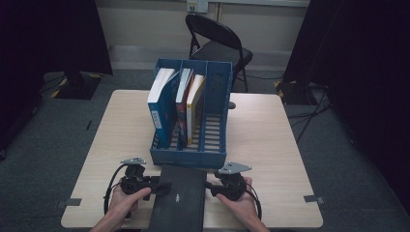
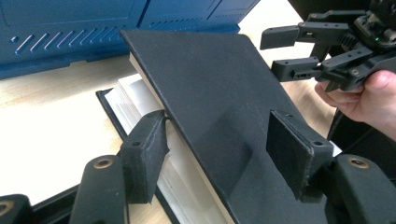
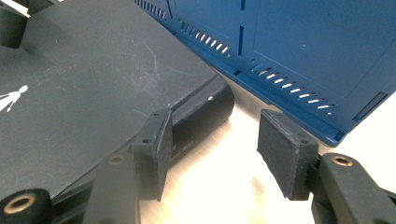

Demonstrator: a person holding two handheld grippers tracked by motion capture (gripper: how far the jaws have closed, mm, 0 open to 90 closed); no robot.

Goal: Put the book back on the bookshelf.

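- left gripper (image 1: 162,186) at the book's left edge; jaws spread, one pad (image 2: 144,156) slid under the lifted front cover, the other above it. not clamped yet, it looks like a wedge to pry the cover up so a grip becomes possible.
- black book (image 1: 178,195) lies flat at the table's (image 1: 270,145) near edge, just in front of the blue rack (image 1: 191,157), spine to the right.
- rack holds three upright books (image 1: 176,104) in its left slots; right slot free, likely the target.
- right gripper (image 1: 209,186) at the spine corner, jaws released, one pad (image 3: 156,147) against the spine, probably bracing the book against sliding.
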